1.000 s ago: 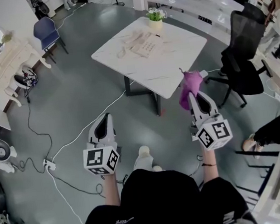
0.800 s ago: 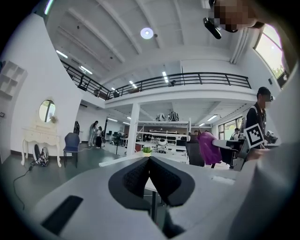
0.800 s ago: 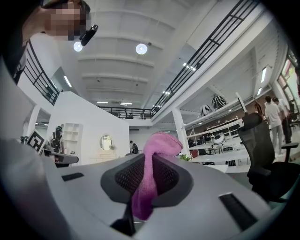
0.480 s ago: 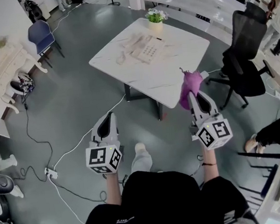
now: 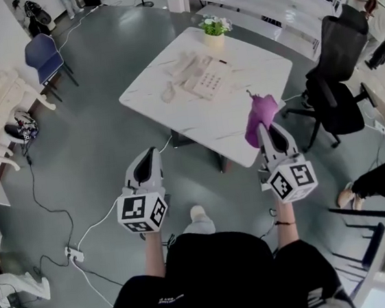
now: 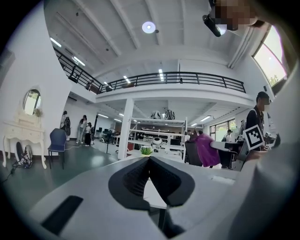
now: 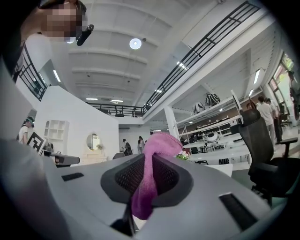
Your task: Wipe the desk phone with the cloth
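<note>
A beige desk phone (image 5: pixel 204 78) lies on a white marble-patterned table (image 5: pixel 242 106) ahead of me; what may be its handset rests just to its left. My right gripper (image 5: pixel 264 129) is shut on a purple cloth (image 5: pixel 262 114), which sticks up from the jaws short of the table's near edge. In the right gripper view the cloth (image 7: pixel 151 173) is pinched between the dark pads of the right gripper (image 7: pixel 150 154). The left gripper (image 5: pixel 151 152) hovers over the floor, shut and empty. The left gripper view shows the left gripper (image 6: pixel 150 160) with its tips together.
A small potted plant (image 5: pixel 213 29) stands at the table's far edge. A black office chair (image 5: pixel 332 78) sits right of the table, a blue chair (image 5: pixel 42 55) far left. White cables (image 5: pixel 93 223) trail across the grey floor. More desks line the back.
The table and phone have come closer and lower in the head view as the person walks toward them. Both grippers keep their pose, the cloth still held.
</note>
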The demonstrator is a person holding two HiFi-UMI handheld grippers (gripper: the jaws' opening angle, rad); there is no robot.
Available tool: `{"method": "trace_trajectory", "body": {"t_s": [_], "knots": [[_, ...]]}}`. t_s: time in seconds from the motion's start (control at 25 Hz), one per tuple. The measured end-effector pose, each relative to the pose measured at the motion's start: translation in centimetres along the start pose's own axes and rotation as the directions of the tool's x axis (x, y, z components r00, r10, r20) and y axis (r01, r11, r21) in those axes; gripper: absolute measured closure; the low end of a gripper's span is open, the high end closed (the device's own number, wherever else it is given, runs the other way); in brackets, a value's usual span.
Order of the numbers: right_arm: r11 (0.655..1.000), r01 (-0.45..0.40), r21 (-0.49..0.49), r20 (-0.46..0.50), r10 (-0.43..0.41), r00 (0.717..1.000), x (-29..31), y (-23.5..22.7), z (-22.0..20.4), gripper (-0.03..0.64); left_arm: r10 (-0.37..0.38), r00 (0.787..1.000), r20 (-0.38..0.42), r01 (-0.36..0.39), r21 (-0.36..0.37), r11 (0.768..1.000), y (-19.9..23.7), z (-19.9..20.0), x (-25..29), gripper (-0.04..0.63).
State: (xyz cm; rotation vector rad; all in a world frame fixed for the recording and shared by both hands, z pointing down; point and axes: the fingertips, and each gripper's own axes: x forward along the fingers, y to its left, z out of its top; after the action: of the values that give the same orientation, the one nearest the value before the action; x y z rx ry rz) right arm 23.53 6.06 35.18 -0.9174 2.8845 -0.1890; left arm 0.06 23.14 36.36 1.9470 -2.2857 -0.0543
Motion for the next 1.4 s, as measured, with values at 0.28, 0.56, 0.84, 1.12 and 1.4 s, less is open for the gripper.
{"method": "trace_trajectory", "body": {"t_s": [0.28, 0.56, 0.84, 1.12, 1.4], "knots": [[0.999, 0.047, 0.011, -0.002, -0.047, 0.999, 5.0, -0.7, -1.3, 0.588, -0.042, 0.999, -0.014, 0.042, -0.002, 0.999, 3.8, -0.1, 5.1, 0.597], [0.996, 0.094, 0.006, -0.01, -0.094, 0.996, 8.2, -1.2, -2.4, 0.588, -0.067, 0.998, -0.016, 0.067, -0.005, 0.998, 6.6, -0.2, 8.3, 0.597], [0.992, 0.126, 0.001, -0.028, -0.126, 0.992, 10.0, -1.9, -3.3, 0.588, -0.093, 0.995, -0.025, 0.093, -0.013, 0.996, 7.3, -0.6, 10.3, 0.597], [0.988, 0.152, 0.003, -0.059, -0.151, 0.987, 11.6, -2.6, -4.4, 0.588, -0.092, 0.995, -0.04, 0.091, -0.037, 0.995, 8.5, -1.2, 11.7, 0.597], [0.984, 0.178, 0.011, -0.072, -0.177, 0.982, 15.0, -4.9, -5.4, 0.588, -0.11, 0.992, -0.059, 0.107, -0.05, 0.993, 9.9, -1.9, 16.1, 0.597]]}}
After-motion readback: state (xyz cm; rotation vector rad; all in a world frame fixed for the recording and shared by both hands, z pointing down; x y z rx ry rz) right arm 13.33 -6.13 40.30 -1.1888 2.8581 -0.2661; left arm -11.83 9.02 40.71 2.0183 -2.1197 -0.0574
